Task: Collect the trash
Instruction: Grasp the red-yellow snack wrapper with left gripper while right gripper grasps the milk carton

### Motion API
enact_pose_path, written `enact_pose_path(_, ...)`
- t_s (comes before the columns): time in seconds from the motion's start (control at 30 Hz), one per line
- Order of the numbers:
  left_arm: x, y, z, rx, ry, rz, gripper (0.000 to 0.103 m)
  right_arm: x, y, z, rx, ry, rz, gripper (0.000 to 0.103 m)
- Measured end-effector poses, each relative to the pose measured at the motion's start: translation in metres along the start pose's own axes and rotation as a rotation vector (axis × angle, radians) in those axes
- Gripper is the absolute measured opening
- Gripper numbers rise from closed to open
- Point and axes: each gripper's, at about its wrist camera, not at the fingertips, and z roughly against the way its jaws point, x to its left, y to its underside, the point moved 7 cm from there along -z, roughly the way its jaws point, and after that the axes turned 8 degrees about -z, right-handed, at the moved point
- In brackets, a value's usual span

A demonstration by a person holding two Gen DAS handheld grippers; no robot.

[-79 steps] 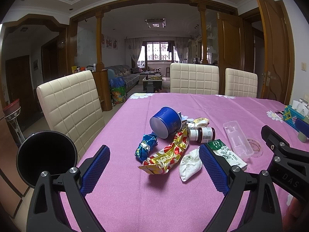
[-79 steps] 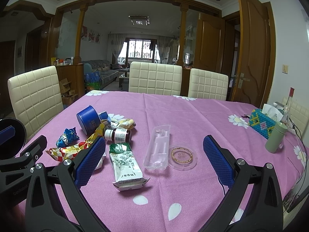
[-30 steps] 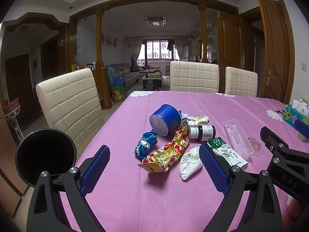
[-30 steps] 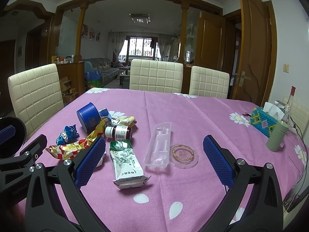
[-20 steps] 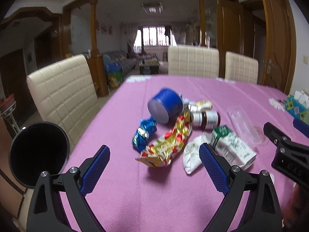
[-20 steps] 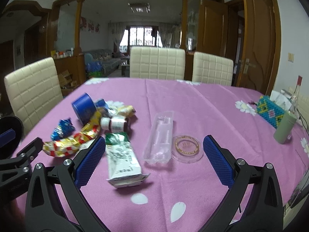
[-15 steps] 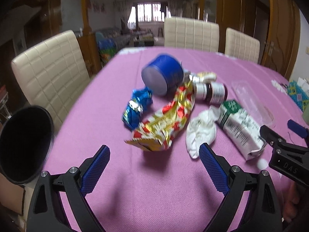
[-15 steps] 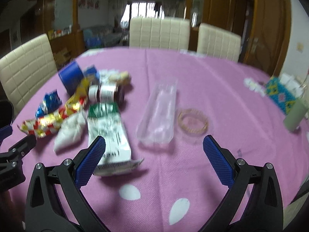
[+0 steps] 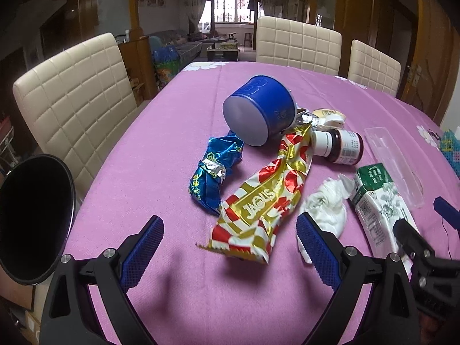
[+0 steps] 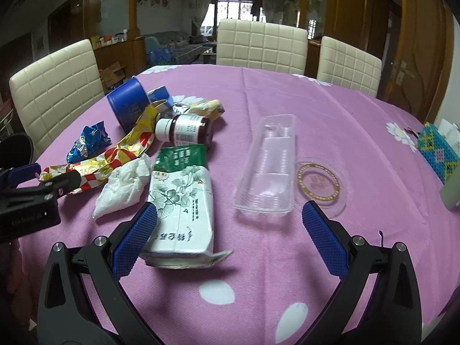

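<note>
Pink tablecloth (image 9: 172,143) with white petals – red-gold checked wrapper (image 9: 264,201), blue tin (image 9: 258,112), green-white carton (image 10: 181,195).

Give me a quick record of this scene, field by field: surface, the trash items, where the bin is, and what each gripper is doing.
surface: table with a purple cloth
trash pile: blue tub on its side, blue wrapper, red-and-gold wrapper, crumpled tissue, brown bottle on its side, green-and-white carton
other trash: clear plastic tray, round clear lid
bin: black bin at the table's left edge
left gripper: open, empty, red-and-gold wrapper between its fingers
right gripper: open, empty, above carton and tray
</note>
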Motion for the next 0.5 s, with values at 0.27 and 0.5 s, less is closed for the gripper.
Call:
enact_pose_path(0.27, -0.002, -0.003, -0.025, 0.079, 0.039, 0.006, 0.078, 0.031, 0.001, -0.010, 0.025, -0.043, 0.086, 0.091)
enact_pose_path(0.5, -0.007, 0.001, -0.016, 0.046, 0.081, -0.004, 0.036, 0.050, 0.011, -0.015, 0.082, -0.139, 0.118, 0.045)
